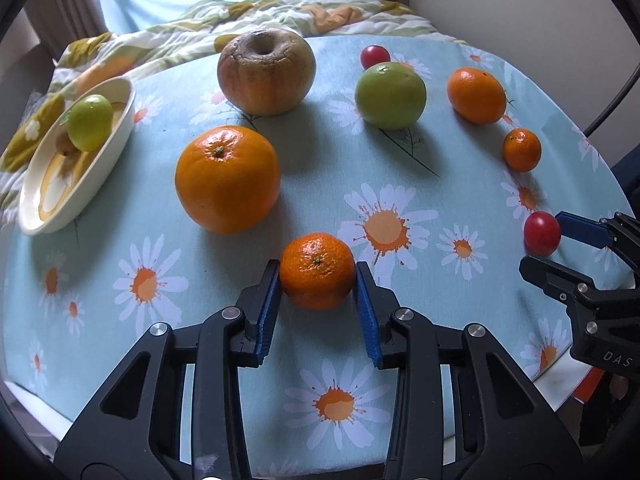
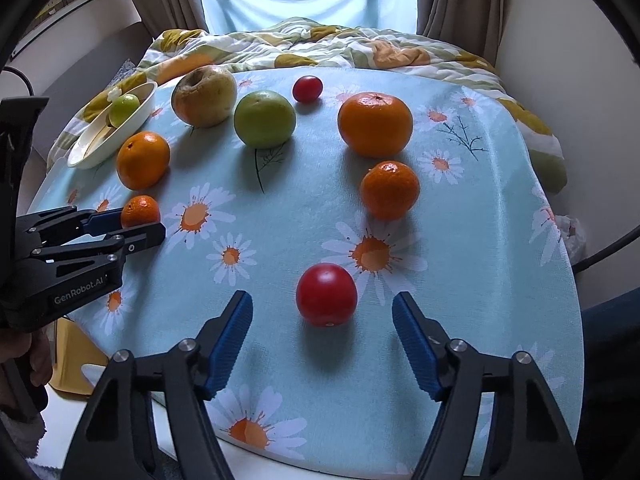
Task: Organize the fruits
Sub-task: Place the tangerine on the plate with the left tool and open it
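My left gripper (image 1: 318, 276) is shut on a small mandarin (image 1: 317, 270) that rests on the daisy tablecloth (image 1: 384, 224); both blue pads press its sides. In the right wrist view the same gripper (image 2: 132, 226) and mandarin (image 2: 140, 210) show at the left edge. My right gripper (image 2: 323, 299) stands open around a red tomato (image 2: 326, 294), with a gap on each side. A white oval dish (image 1: 120, 96) at the far left holds a green lime (image 1: 89, 122) and a brownish fruit.
Loose on the cloth are a large orange (image 1: 227, 179), a wrinkled brown apple (image 1: 266, 72), a green fruit (image 1: 390, 95), an orange (image 1: 476, 95), a small mandarin (image 1: 521, 149) and a small red tomato (image 1: 375, 56). Rumpled bedding (image 2: 320, 40) lies behind the table.
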`<state>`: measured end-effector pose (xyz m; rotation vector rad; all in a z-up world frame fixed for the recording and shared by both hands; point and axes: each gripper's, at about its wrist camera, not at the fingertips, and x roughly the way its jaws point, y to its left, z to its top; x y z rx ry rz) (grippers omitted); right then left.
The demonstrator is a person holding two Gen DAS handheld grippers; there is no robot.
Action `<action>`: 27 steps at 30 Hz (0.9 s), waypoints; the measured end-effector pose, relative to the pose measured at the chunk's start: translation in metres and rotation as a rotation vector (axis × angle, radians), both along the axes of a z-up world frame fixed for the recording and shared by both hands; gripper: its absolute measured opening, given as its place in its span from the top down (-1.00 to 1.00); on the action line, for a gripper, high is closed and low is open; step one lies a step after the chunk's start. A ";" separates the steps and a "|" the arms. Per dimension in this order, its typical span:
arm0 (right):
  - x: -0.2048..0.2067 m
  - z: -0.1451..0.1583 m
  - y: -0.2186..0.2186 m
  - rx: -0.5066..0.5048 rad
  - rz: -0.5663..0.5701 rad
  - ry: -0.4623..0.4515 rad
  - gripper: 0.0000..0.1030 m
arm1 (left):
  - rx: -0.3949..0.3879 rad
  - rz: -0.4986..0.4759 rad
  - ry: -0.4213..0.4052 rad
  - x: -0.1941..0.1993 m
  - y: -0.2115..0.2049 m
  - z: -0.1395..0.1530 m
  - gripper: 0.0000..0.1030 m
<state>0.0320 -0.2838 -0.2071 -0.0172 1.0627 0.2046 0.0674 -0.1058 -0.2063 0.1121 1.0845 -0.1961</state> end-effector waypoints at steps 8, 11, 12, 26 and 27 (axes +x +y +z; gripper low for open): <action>0.001 -0.002 0.004 -0.010 -0.002 -0.009 0.45 | -0.010 0.014 -0.004 -0.005 0.006 0.002 0.19; 0.000 0.001 0.006 -0.016 0.006 -0.017 0.45 | -0.016 0.023 -0.009 -0.008 0.010 0.005 0.19; 0.000 0.003 0.006 -0.015 0.009 -0.019 0.45 | -0.019 0.027 -0.012 -0.009 0.011 0.006 0.19; -0.001 0.040 0.025 -0.012 0.083 -0.066 0.45 | -0.069 0.094 -0.072 -0.022 0.038 0.054 0.19; -0.001 0.044 0.027 -0.014 0.090 -0.072 0.45 | -0.069 0.096 -0.076 -0.023 0.041 0.058 0.19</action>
